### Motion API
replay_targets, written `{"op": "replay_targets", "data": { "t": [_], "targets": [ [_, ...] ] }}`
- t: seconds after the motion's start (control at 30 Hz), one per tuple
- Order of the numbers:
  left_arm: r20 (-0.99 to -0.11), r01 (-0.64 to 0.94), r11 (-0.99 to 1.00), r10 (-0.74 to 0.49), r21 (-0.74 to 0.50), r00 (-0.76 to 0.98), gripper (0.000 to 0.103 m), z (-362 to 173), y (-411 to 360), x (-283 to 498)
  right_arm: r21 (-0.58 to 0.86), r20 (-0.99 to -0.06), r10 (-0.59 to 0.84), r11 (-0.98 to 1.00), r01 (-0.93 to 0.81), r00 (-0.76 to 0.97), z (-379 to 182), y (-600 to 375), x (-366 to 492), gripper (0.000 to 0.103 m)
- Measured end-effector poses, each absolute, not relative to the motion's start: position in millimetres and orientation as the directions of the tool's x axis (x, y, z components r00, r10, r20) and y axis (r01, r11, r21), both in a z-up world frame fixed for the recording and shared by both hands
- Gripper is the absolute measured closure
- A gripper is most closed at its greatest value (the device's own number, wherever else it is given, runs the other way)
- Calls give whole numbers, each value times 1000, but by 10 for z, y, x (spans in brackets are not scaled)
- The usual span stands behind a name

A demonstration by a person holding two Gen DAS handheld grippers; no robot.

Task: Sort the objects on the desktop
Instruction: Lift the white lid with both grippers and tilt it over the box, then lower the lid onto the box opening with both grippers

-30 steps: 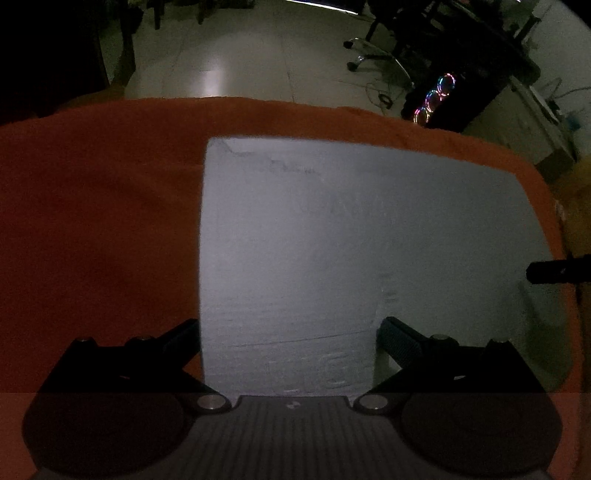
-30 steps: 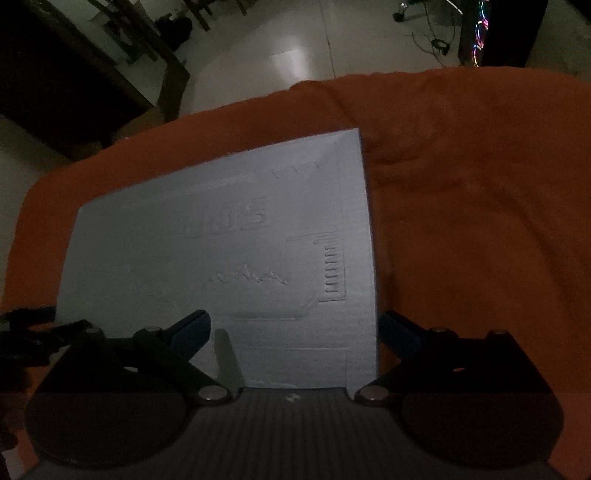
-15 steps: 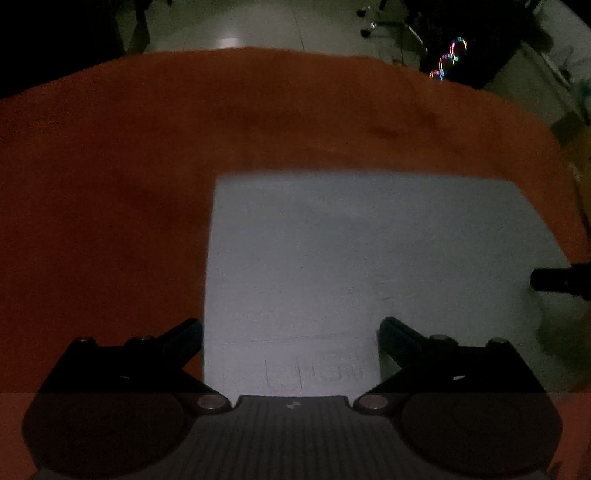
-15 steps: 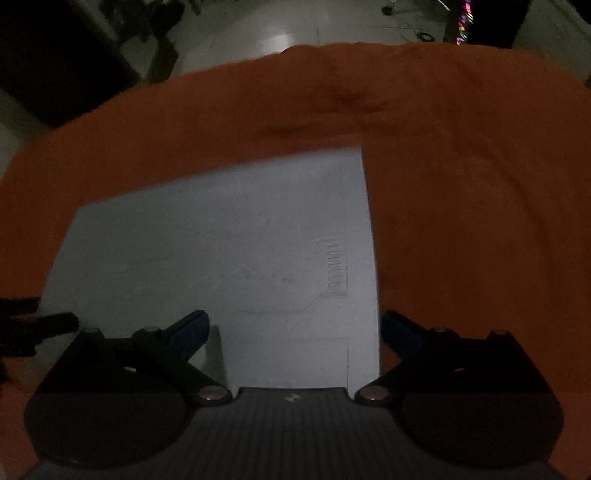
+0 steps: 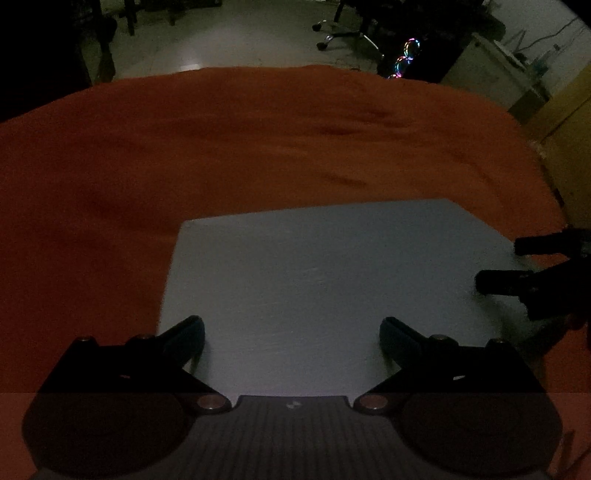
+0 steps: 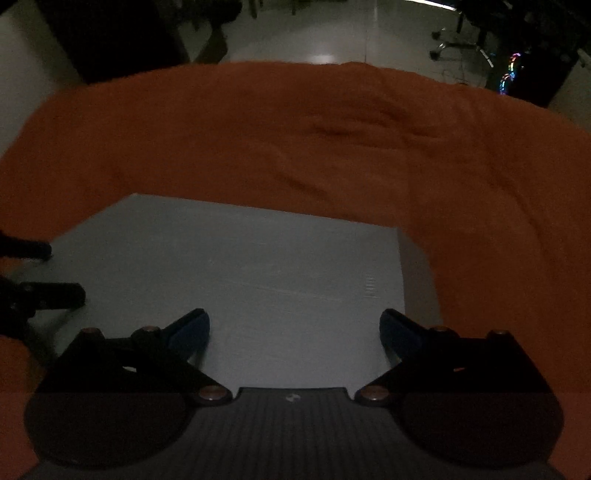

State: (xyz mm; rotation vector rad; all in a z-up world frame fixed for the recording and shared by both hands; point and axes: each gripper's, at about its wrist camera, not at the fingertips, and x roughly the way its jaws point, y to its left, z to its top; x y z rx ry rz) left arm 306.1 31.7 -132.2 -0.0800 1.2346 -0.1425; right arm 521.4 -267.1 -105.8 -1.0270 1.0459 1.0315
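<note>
- Our left gripper (image 5: pixel 291 332) has its jaws spread wide, nothing between them, hovering over the near left part of the grey flat box (image 5: pixel 325 280).
- Our right gripper (image 6: pixel 293 326) is equally wide open and empty, above the box's (image 6: pixel 240 273) near right part; faint embossed markings show near its right edge.
- In each wrist view we see the other gripper's two dark fingers (image 5: pixel 502 282) reaching in over the box from the side.
- The box lies flat on the orange cloth (image 5: pixel 240 147), towards its near edge.
- Beyond the cloth we see dim floor (image 6: pixel 325 33), an office chair base (image 5: pixel 343 33) and a computer with coloured lights (image 5: pixel 406 55).
</note>
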Motion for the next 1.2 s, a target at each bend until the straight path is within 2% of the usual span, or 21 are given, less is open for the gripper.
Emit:
{"op": "replay_targets", "data": {
  "t": [0.17, 0.4, 0.67, 0.8, 1.07, 1.2],
  "targets": [
    [-947, -7, 989, -137, -145, 290, 1, -1422, 626, 3208, -138, -978, 125, 218, -966, 168, -1067, -2665, 5302, 1],
    [-940, -101, 944, -293, -313, 173, 0, -1745, 1115, 3528, -87, -994, 45, 223, -971, 99, -1003, -2476, 5326, 1],
    [-930, -79, 928, -359, -364, 75, 0, -2014, 1260, 3866, 75, -988, -102, 360, -930, -119, -1137, -2026, 5795, 1],
    [-929, -99, 924, -366, -370, 51, 0, -2098, 1223, 3951, 38, -979, -172, 387, -921, -113, -1245, -1842, 5924, 1],
    [-924, -137, 914, -381, -381, 30, 0, -2227, 1265, 4072, 34, -965, -219, 442, -896, -144, -1495, -1625, 6135, 0],
    [-913, -157, 901, -407, -405, 20, 0, -2336, 1249, 4131, -9, -941, -307, 450, -893, -145, -1631, -1619, 6268, 0]
  ]
}}
